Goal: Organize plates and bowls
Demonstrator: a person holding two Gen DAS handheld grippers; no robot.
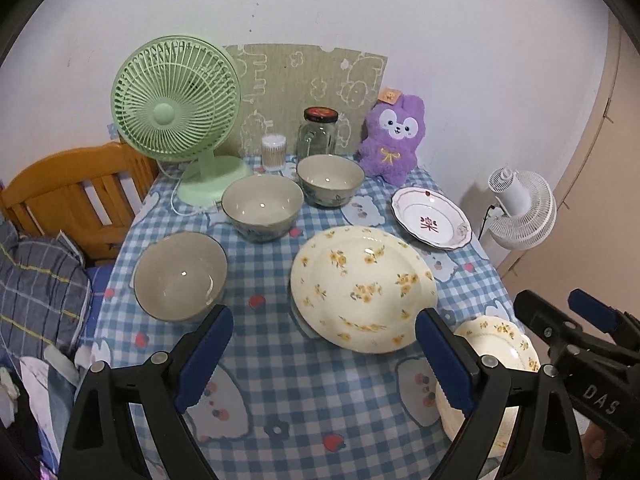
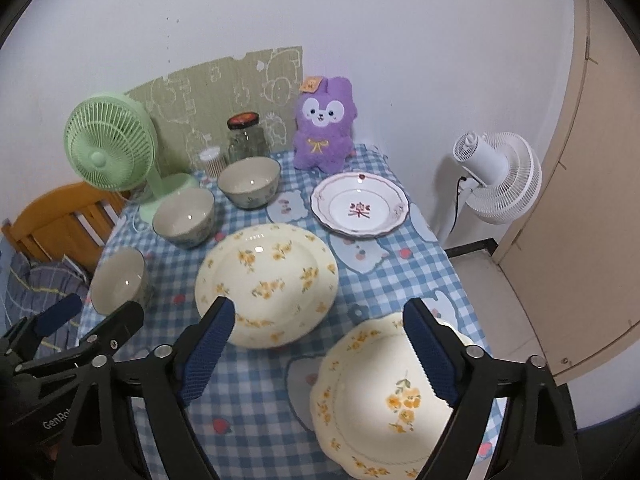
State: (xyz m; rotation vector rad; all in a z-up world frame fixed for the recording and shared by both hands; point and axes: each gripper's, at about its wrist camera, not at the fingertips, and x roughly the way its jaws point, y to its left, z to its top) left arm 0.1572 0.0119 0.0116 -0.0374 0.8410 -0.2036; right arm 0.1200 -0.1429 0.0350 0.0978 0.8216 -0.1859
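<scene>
Three grey-green bowls stand apart on the checked tablecloth: a near-left bowl (image 1: pixel 180 276) (image 2: pixel 118 280), a middle bowl (image 1: pixel 262 208) (image 2: pixel 184 216) and a far bowl (image 1: pixel 330 180) (image 2: pixel 249 180). A large cream plate with yellow flowers (image 1: pixel 360 284) (image 2: pixel 268 280) lies in the middle. A white plate with a red mark (image 1: pixel 430 222) (image 2: pixel 360 210) lies far right. A scalloped cream plate (image 1: pixel 496 344) (image 2: pixel 384 396) lies near right. My left gripper (image 1: pixel 324 356) is open and empty above the cloth. My right gripper (image 2: pixel 320 352) is open and empty over the scalloped plate's left rim.
A green desk fan (image 1: pixel 176 100), a cotton swab tub (image 1: pixel 274 152), a glass jar (image 1: pixel 318 132) and a purple plush toy (image 1: pixel 394 136) line the table's back edge. A wooden chair (image 1: pixel 76 192) stands left. A white floor fan (image 2: pixel 496 176) and a door (image 2: pixel 592 200) are right.
</scene>
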